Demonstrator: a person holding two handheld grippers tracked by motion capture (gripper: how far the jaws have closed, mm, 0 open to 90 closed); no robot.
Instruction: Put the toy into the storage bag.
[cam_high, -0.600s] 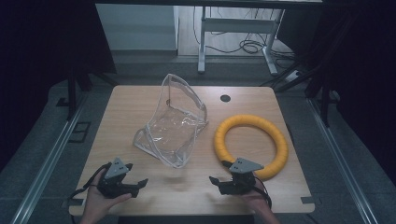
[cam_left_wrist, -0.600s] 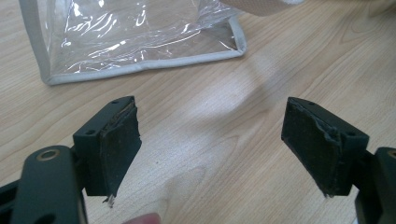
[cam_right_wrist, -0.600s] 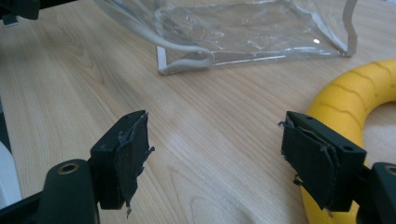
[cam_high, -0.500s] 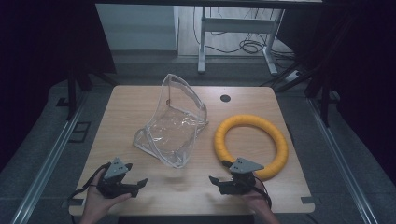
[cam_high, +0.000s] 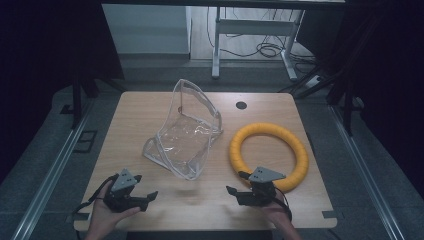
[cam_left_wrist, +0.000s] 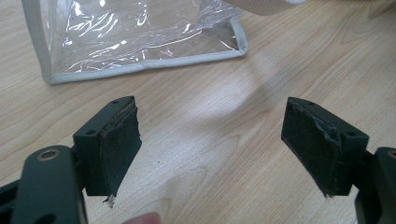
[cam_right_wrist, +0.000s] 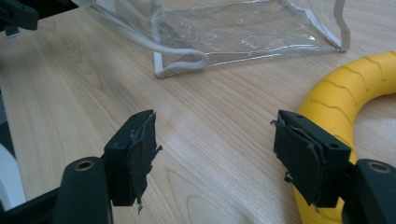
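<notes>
We are looking down on a wooden table (cam_high: 150, 115) carrying one clear plastic bag (cam_high: 187, 132) and one yellow ring (cam_high: 268, 155). The bag is lying near the table's middle, tipped back, its open mouth rising toward the far edge and its flat bottom panel facing the near-left corner; its long axis is running from near-left to far-right. The ring is lying flat on the right half, just beside the bag but apart from it. A small dark round hole (cam_high: 241, 105) is sitting near the far edge.

We are counting two grippers, one in each hand. The left gripper (cam_high: 145, 198) is hovering at the near-left edge, pointing rightward toward the middle, and its jaws are standing wide apart with nothing between them. In the left gripper view we are seeing bare wood between the worn black pads (cam_left_wrist: 116, 149), with the bag's grey-trimmed edge (cam_left_wrist: 140, 65) lying ahead of them.

The right gripper (cam_high: 236, 192) is sitting at the near-right, pointing left, its body overlapping the ring's near rim in the high view. Its jaws are also spread wide and holding nothing. In the right gripper view the ring (cam_right_wrist: 345, 93) is curving just past the right-hand pad (cam_right_wrist: 303, 158), while the bag (cam_right_wrist: 243, 32) is lying farther ahead.
</notes>
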